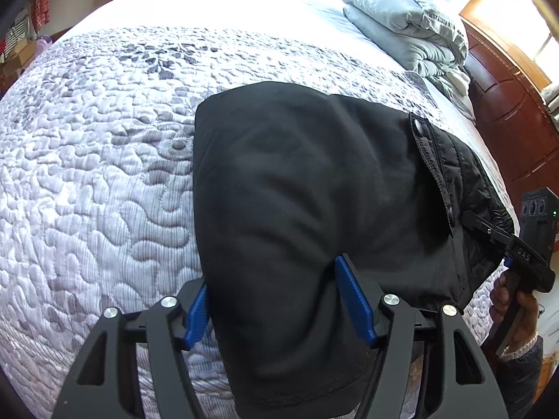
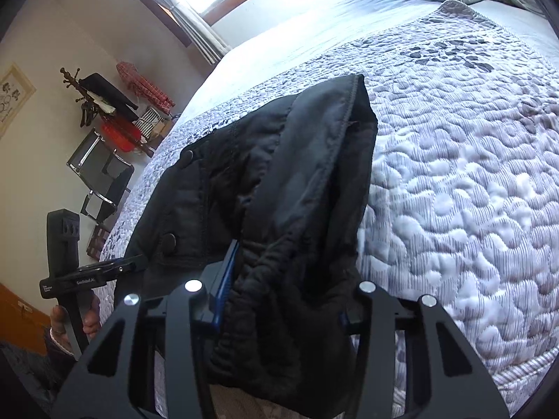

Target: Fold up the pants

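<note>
On the bed [image 1: 104, 174], near its near edge, the black pants [image 1: 297, 192] lie as a bundle that is already doubled over. The left gripper [image 1: 276, 300] sits at the bundle's left part, its blue pads [image 1: 353, 296] spread wide with dark cloth lying between them; the jaws look released rather than clenched, though the cloth hides whether anything is pinched. From this gripper the pants run forward and to the right, toward the bed's right edge, where the snap flap and gathered waistband lie. There the right gripper [image 2: 283, 289] has the waistband bunched between its fingers, seemingly grasping the pants, but its far pad is buried in cloth, so the grip cannot be confirmed. In its own view the bundle's long axis stretches straight ahead, away from the near edge. Judged from this, the next fold probably carries one end over along that axis.
</note>
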The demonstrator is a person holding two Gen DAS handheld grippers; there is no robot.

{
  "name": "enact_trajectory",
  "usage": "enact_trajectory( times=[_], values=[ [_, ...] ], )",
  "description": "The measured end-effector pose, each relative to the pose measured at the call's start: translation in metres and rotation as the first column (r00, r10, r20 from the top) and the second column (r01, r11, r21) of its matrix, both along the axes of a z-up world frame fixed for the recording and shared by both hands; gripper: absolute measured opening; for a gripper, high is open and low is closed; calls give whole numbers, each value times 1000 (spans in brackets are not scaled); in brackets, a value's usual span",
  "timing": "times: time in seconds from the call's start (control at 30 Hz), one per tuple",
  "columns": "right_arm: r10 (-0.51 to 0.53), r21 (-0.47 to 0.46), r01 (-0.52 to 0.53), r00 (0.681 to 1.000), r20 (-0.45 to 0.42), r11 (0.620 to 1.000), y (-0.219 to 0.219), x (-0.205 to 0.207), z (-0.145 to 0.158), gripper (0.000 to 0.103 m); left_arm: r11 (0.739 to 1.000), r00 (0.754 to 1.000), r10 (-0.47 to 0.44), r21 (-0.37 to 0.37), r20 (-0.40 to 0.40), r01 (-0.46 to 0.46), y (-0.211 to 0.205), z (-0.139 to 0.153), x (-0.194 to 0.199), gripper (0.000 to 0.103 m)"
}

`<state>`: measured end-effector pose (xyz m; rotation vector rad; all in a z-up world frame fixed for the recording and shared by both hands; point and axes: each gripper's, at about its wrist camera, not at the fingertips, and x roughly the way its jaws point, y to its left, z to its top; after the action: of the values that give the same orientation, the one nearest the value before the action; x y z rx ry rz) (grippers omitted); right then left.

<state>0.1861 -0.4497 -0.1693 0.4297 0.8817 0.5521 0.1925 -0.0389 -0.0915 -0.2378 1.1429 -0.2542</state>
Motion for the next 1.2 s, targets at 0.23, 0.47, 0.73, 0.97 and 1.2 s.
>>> enact_trajectory(
  times=[0.23,0.47,0.73,0.97,1.2],
  values=[
    [17,6,-17,1000,20,1000,14,28,11,42,999,999,33,-25,8,-32,17,5,27,65],
    [34,15,-35,998,45,999,35,69,26,42,997,997,68,-49,37,-66,31,17,65,65],
    [25,39,-25,1000,0,999,50,134,15,42,996,994,84,-39,70,-81,48,15,125,65],
    [19,54,-17,999,-35,998,56,171,1,45,996,992,86,6,92,-87,49,8,154,69],
    [10,31,-9,999,-51,999,58,169,-9,77,995,990,98,13,99,-100,54,-16,145,94]
  ],
)
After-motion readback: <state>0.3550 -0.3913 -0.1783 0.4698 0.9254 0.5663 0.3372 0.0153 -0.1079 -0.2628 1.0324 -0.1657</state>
